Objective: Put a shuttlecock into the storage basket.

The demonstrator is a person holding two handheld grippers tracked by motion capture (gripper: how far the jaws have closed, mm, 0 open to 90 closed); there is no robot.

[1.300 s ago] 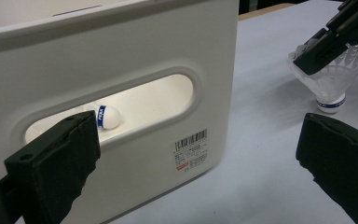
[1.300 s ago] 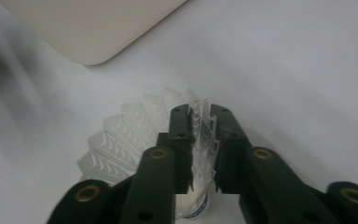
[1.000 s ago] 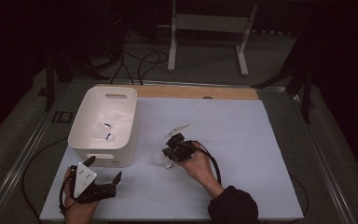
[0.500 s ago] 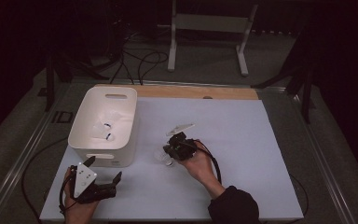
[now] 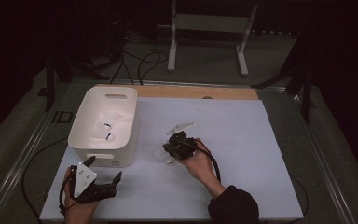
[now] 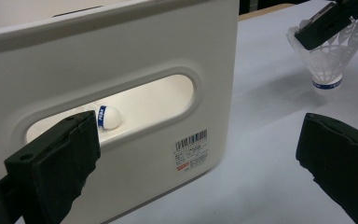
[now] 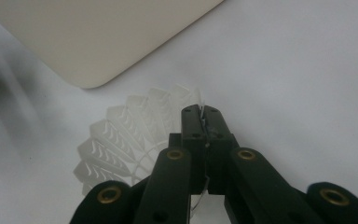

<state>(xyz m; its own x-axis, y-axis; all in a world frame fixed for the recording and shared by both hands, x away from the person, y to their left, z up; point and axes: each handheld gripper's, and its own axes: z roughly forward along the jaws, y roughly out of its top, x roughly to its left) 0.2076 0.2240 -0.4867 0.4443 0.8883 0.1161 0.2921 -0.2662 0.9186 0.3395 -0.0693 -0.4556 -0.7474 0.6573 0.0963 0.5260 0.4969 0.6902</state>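
My left gripper (image 5: 103, 179) low at the near table edge, jaws spread wide and empty, my right gripper (image 7: 200, 122) pinched tight on the skirt rim of a white plastic shuttlecock (image 7: 135, 140), lattice feathers, blue-banded cork (image 6: 327, 84) down on the white table (image 5: 242, 140), just beside the white handled bin (image 5: 103, 158), more shuttlecocks (image 5: 106, 130) inside it.

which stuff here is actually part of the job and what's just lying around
In the job:
- shuttlecock, pinched by its skirt in the right gripper
- white bin, shuttlecocks already inside
- left gripper, open, idle by the bin

Lying about:
- white metal stand
- floor cables
- white tabletop sheet
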